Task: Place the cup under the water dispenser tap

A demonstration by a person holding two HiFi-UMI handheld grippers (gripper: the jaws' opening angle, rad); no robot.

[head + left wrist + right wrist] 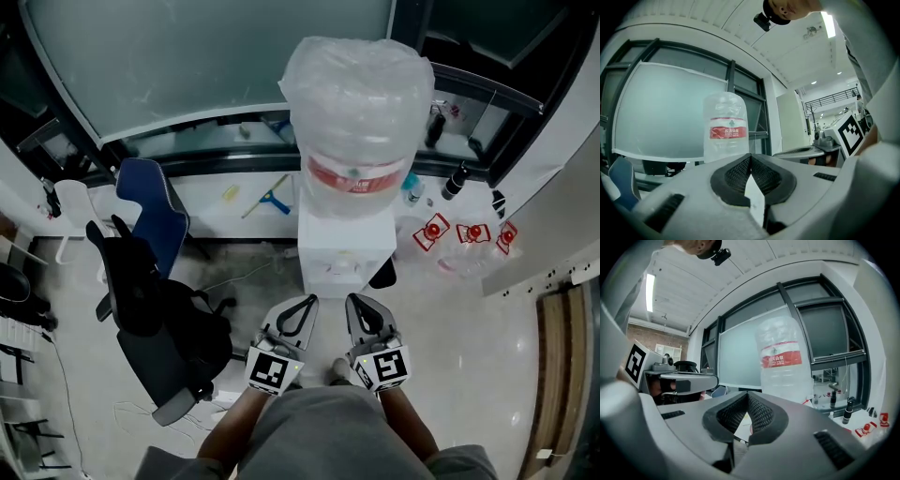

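Water dispenser [345, 248] at frame centre; red label [729, 132] on its bottle [356, 112] bears white print, too small to read. Your left tongs [307, 302] and right tongs [353, 300]: both closed tight.

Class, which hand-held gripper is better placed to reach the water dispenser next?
Probably the right hand-held gripper: it lines up with the water dispenser; the left hand-held gripper sits at its edge. Both shut, empty.

Upright white water dispenser [345, 242] on the floor, clear red-labelled bottle [361, 94] on top.
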